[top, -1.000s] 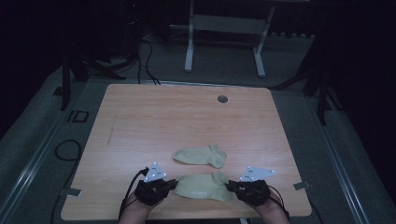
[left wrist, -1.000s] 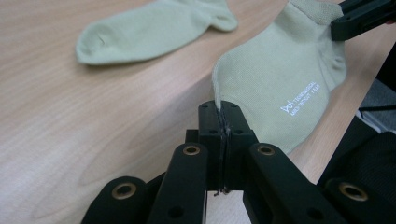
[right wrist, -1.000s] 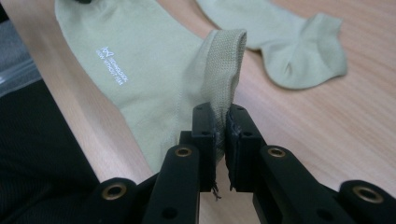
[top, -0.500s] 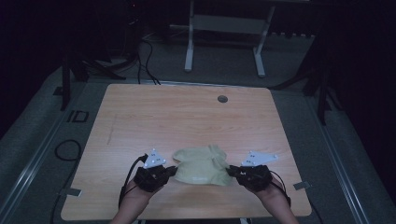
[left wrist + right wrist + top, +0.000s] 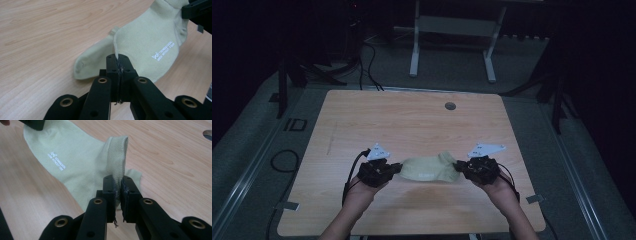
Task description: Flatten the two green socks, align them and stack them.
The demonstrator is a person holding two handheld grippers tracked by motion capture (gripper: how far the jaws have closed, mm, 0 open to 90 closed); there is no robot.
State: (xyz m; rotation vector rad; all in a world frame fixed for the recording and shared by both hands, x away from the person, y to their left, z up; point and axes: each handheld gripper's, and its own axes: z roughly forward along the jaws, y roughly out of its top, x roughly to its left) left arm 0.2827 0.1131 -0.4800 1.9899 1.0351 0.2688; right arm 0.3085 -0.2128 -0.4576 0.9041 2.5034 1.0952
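High view has both grippers pinching one pale sock (image 5: pixel 428 169) at the table's (image 5: pixel 412 120) near edge: left gripper (image 5: pixel 393 170) clamped on the toe end, right gripper (image 5: pixel 460 168) on the ribbed cuff. A second sock (image 5: pixel 92 62) lies underneath, so they're probably pairing them, and the held one looks nearly lined up but not let go yet.

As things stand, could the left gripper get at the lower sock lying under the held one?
Probably not: the left gripper is shut on the pale green upper sock, which covers most of the lower sock.

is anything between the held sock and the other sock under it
Nothing visible. The left tool and right tool hold the upper sock by its ends, directly over the lower sock, with only bare table around.
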